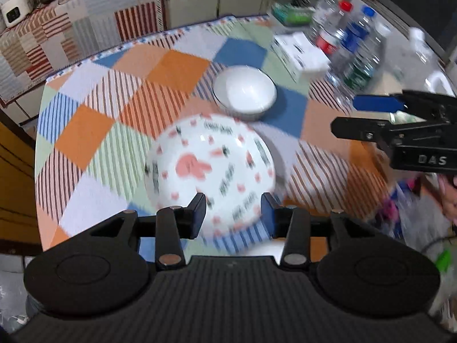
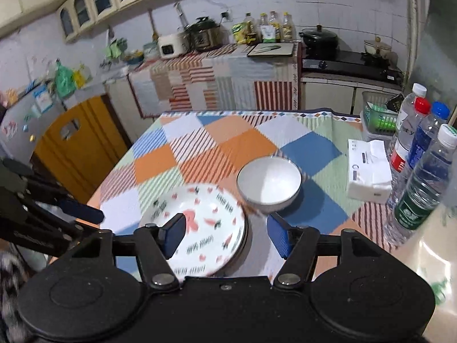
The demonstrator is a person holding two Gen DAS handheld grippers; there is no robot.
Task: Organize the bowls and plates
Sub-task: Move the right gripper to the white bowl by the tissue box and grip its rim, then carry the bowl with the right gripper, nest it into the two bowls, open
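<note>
A white plate (image 1: pixel 211 168) with pink rabbit prints lies on the checked tablecloth (image 1: pixel 114 108); in the right wrist view (image 2: pixel 205 223) it looks like the top of a small stack. A plain white bowl (image 1: pixel 245 91) stands just beyond it, also in the right wrist view (image 2: pixel 269 183). My left gripper (image 1: pixel 233 210) is open and empty above the plate's near edge. My right gripper (image 2: pixel 225 234) is open and empty above the plate's right edge, and shows at the right of the left wrist view (image 1: pixel 342 115).
A tissue pack (image 2: pixel 368 171) and several water bottles (image 2: pixel 422 171) stand at the table's right side, with a green basket (image 2: pixel 380 117) behind. A yellow chair (image 2: pixel 77 148) stands left of the table. A kitchen counter (image 2: pixel 217 77) runs along the back wall.
</note>
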